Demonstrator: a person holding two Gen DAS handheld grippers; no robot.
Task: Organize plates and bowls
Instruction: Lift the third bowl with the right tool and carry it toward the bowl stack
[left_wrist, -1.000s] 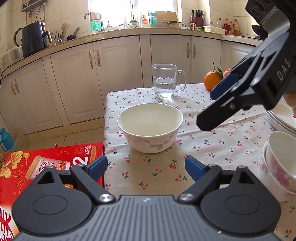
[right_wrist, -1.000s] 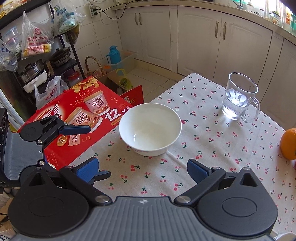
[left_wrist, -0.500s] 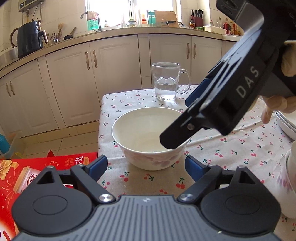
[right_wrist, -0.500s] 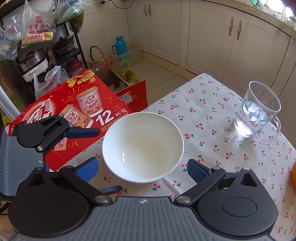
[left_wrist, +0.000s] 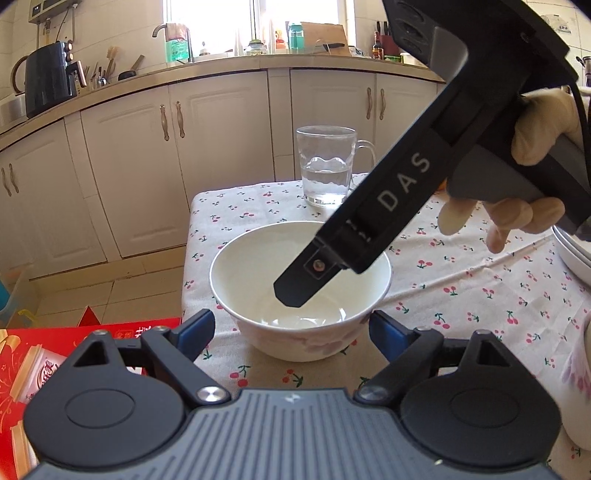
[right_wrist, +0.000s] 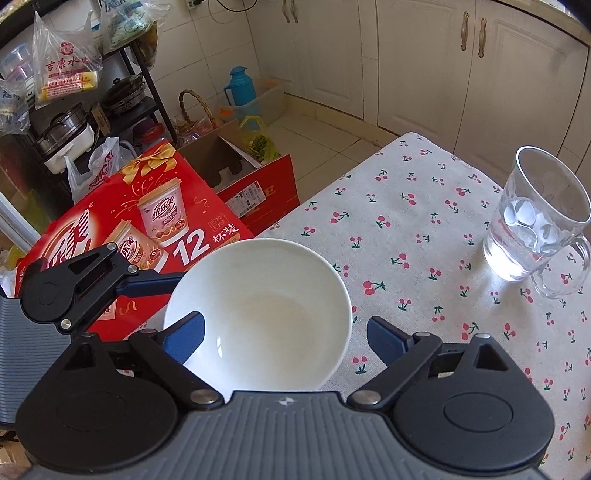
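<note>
The bowl (left_wrist: 300, 291) sits near the table's left edge on the cloth (left_wrist: 461, 295), with the red box (right_wrist: 155, 229) just past that edge. The left gripper (left_wrist: 291, 328) is spread wide, its blue pads flanking the bowl's base without touching. The right gripper (right_wrist: 286, 338) is also spread; its left finger (left_wrist: 310, 275) dips inside the bowl, the other outside the rim. The glass (right_wrist: 535, 225) stands well apart behind. Bare cloth lies to the right.

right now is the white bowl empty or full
Empty: the white bowl sits upright on the tablecloth, its bare glazed bottom showing.
</note>
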